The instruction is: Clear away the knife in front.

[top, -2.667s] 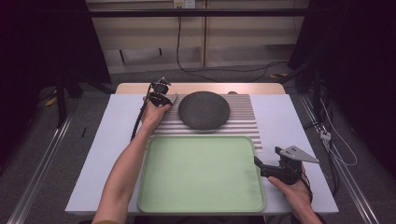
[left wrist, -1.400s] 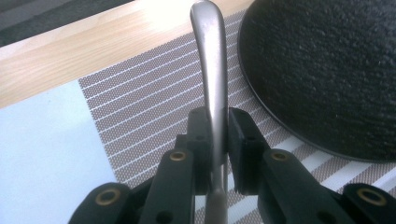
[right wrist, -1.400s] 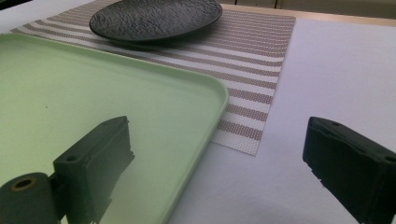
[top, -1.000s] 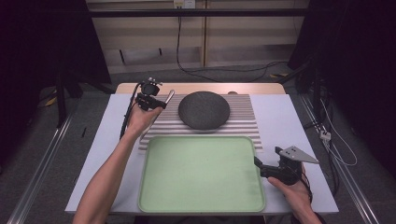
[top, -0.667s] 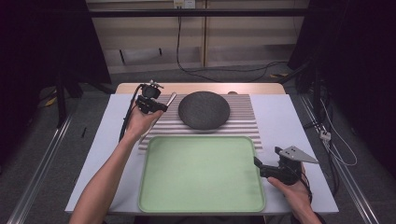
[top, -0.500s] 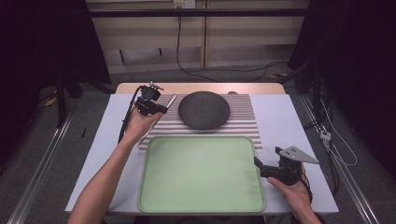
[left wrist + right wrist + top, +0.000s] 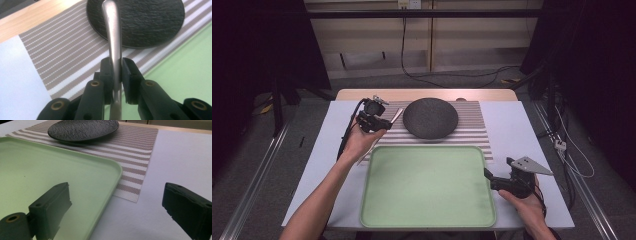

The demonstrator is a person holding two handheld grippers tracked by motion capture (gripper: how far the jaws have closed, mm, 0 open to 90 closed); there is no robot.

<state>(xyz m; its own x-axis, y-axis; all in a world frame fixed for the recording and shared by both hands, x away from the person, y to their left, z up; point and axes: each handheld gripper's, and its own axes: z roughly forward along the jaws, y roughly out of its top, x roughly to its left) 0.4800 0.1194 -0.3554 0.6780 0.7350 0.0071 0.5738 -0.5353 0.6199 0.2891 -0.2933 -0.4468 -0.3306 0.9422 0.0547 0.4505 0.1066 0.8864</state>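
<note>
The left hand-held gripper (image 7: 116,75) clamped a metal utensil handle (image 7: 113,32) above the striped mat (image 7: 472,131); the right hand-held gripper (image 7: 117,207) gaped wide, empty, beside the green tray (image 7: 427,187).

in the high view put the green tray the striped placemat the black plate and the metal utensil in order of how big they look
1. Green tray, largest.
2. Striped placemat, partly covered by tray and plate, so its rank against the tray is unsure.
3. Black plate.
4. Metal utensil, smallest, in the left hand-held gripper.

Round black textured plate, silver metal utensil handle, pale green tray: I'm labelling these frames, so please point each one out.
Round black textured plate (image 7: 430,117), high view, centre of its top face.
Silver metal utensil handle (image 7: 113,37), left gripper view, the shaft above the shut jaws.
Pale green tray (image 7: 113,171), right gripper view, its raised corner rim.
</note>
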